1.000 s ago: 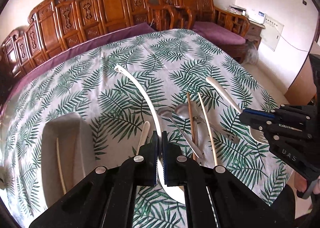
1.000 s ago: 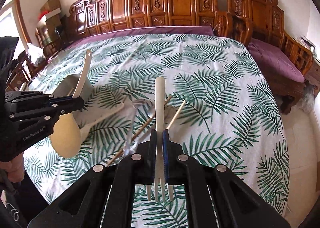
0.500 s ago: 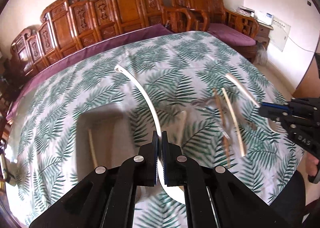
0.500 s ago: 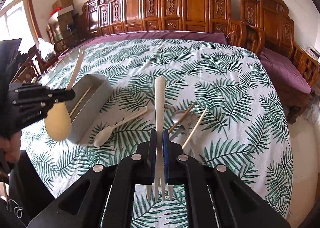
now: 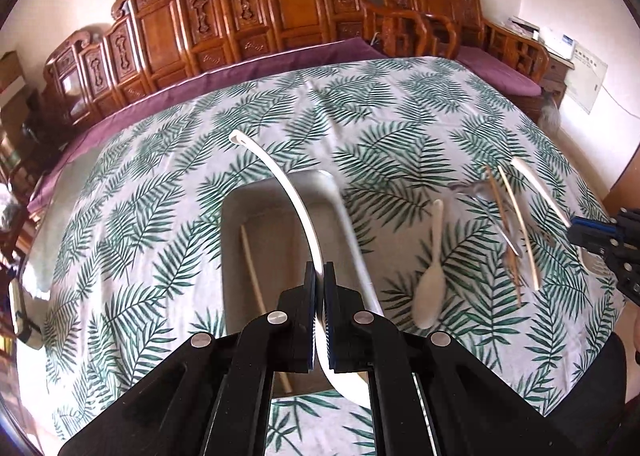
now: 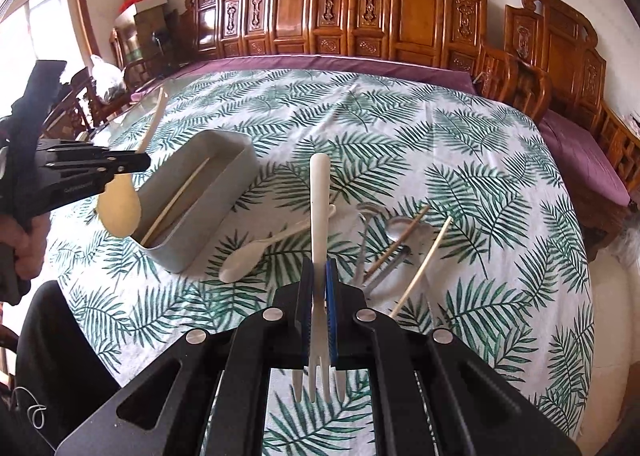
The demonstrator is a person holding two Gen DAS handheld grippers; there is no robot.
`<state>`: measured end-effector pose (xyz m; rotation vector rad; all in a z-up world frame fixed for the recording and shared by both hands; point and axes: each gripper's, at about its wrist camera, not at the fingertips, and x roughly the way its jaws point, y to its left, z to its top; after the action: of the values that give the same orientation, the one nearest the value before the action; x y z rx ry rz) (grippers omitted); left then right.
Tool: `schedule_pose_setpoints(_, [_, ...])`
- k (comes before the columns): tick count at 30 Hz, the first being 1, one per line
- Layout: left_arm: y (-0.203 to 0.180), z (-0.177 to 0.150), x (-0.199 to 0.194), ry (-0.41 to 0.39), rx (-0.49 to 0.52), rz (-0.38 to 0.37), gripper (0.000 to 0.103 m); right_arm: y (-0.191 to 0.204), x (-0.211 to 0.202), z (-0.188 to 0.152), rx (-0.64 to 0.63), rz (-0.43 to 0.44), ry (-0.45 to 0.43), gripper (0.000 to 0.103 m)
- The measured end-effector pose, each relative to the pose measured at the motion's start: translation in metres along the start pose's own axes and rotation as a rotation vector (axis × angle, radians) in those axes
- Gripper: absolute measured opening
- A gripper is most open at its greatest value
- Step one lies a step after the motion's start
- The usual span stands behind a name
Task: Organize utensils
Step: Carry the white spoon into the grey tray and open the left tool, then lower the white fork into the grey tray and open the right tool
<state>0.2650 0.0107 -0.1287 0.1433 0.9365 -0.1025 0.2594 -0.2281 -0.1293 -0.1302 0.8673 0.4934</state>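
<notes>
Left gripper (image 5: 319, 284), low in the frame's centre, is clamped on my cream ladle (image 5: 294, 200), whose handle arcs up over the grey bin (image 5: 234, 212); the right wrist view shows its bowl hanging just outside the bin's near end. Right gripper (image 6: 319, 288) is pinched on a white fork (image 6: 319, 224), tines toward the camera, handle pointing up-frame.

I judge we're early: only 1 chopstick (image 6: 176, 200) lies in the bin. Right of the bin on the leaf-print tablecloth (image 6: 400, 128), a white spoon (image 6: 256, 252), metal spoons (image 6: 396, 232) and loose chopsticks (image 6: 424, 264) wait, besides the 2 pieces I'm holding.

Motion blur smears that pile in the left view, so I can't count it. My fingers cover the fork's neck and the bin's near wall in the left view, and the ladle's bowl is cut off there
</notes>
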Motion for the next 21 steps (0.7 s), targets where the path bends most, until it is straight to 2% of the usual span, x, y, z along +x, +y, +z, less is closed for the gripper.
schedule_pose_setpoints(13, [0.028, -0.001, 0.021, 0.020, -0.040, 0.003, 0.004, 0.050, 0.006, 0.030, -0.020, 0.061, -0.025, 0.007])
schedule_pose_setpoints(18, [0.040, -0.005, 0.008, -0.009, -0.057, -0.015, 0.018, 0.070, 0.017, 0.035, -0.036, 0.071, -0.008, 0.007])
schedule_pose_setpoints(21, [0.050, -0.009, -0.005, -0.034, -0.061, -0.018, 0.020, 0.080, 0.026, 0.038, -0.040, 0.071, 0.004, 0.007])
